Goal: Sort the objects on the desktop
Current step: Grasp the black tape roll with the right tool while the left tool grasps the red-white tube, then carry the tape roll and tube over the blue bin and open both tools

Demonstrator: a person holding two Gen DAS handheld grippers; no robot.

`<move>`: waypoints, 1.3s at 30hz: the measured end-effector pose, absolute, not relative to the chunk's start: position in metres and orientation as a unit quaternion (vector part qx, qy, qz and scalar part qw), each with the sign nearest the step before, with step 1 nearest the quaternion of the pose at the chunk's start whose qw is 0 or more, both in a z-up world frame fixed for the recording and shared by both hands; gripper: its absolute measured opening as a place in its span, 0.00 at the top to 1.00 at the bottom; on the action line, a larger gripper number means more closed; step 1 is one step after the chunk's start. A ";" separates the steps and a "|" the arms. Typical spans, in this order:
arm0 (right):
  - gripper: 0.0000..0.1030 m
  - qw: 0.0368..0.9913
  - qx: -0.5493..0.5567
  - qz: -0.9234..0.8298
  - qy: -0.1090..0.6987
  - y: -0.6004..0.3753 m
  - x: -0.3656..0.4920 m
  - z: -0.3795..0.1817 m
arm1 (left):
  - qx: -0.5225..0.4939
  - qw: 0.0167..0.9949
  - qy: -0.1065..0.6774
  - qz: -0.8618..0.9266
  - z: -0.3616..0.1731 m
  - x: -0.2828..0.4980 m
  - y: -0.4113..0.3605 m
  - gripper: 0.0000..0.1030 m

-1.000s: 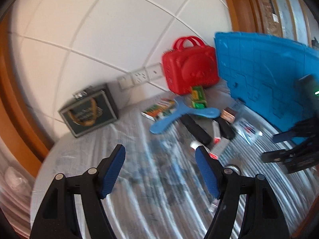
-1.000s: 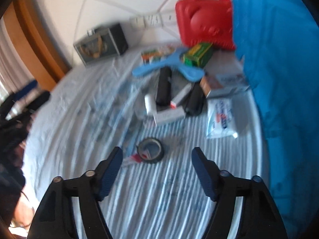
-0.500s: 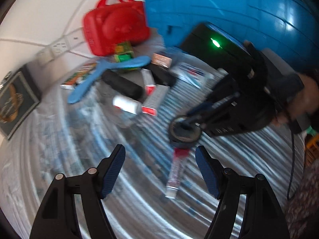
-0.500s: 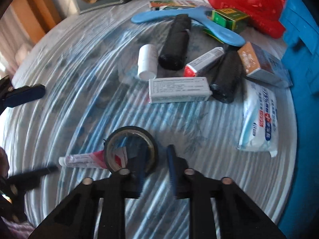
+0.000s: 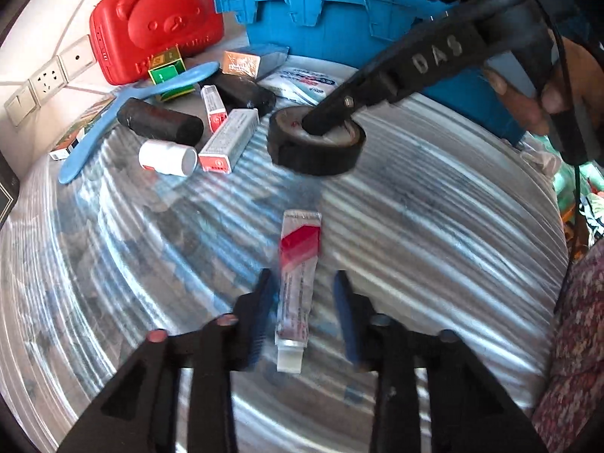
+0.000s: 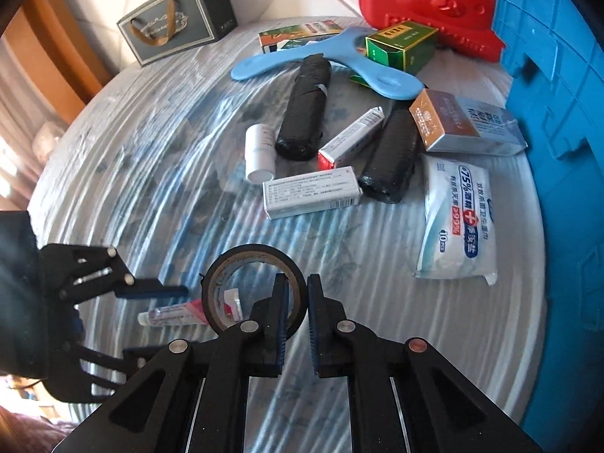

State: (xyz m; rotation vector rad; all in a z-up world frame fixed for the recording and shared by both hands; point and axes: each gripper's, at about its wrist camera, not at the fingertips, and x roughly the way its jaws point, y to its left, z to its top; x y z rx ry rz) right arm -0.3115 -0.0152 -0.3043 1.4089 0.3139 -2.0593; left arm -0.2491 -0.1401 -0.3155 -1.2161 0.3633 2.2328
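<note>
- The right gripper (image 6: 298,302) has its jaws nearly closed on the wall of the black tape roll (image 6: 253,287), one finger inside the ring and one outside; the left-wrist view shows the roll tilted, one edge off the surface.
- To finish this pick well, keep the pinch square on the roll's wall and lift straight up, since a thin ring held at one point tends to swing or slip.
- The left gripper (image 5: 302,317) has just been closing, and its jaws stand either side of the red-and-white tube (image 5: 298,275), which lies just in front of the tape roll; a gap shows on both sides, so the pads are not yet pressing on it.
- My judgement: centre the tube between the pads and close on its firmer part near the cap end, because the flat crimped end would fold.
- Keep the two grippers apart as they rise; they work close beside each other around the roll.
- Behind the tape roll lie a white bottle (image 6: 259,151), small boxes, two black rolls, a wipes pack (image 6: 458,219) and a blue boomerang-shaped piece (image 6: 332,58).
- The tabletop (image 6: 151,158) is covered with a glossy, blue-and-white striped cloth that could let things slide.
- Right of the roll stands a blue crate (image 6: 558,151), probably the sorting bin; behind it are a red bear-face case (image 5: 156,22), a dark gift box (image 6: 177,19), wall sockets and white tiles.
</note>
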 end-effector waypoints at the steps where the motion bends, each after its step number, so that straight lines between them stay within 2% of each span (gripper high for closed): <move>1: 0.91 0.308 0.529 -0.782 0.118 -0.020 -0.312 -0.301 | -0.458 0.283 0.134 0.832 -0.315 -0.247 -0.141 0.83; 8: 0.91 0.303 0.501 -0.803 0.110 -0.031 -0.308 -0.270 | -0.448 0.228 0.130 0.855 -0.293 -0.232 -0.151 0.83; 14: 0.91 0.304 0.435 -0.843 0.083 -0.018 -0.290 -0.203 | -0.341 0.171 0.151 0.912 -0.206 -0.233 -0.141 0.83; 21: 0.91 0.277 0.339 -0.899 0.036 0.018 -0.250 -0.102 | -0.207 0.133 0.131 0.960 -0.089 -0.237 -0.112 0.83; 26: 0.91 0.236 0.267 -0.934 0.003 0.067 -0.202 -0.033 | -0.140 0.170 0.117 0.968 -0.016 -0.240 -0.063 0.83; 30: 0.90 0.183 0.219 -0.958 -0.017 0.122 -0.167 0.012 | -0.125 0.191 0.092 0.969 0.021 -0.252 -0.014 0.83; 34: 0.90 0.106 0.185 -0.977 -0.031 0.187 -0.155 0.046 | -0.127 0.210 0.086 0.966 0.042 -0.264 0.045 0.83; 39: 0.90 0.046 0.193 -0.978 -0.067 0.265 -0.188 0.062 | -0.151 0.219 0.081 0.960 0.056 -0.294 0.114 0.83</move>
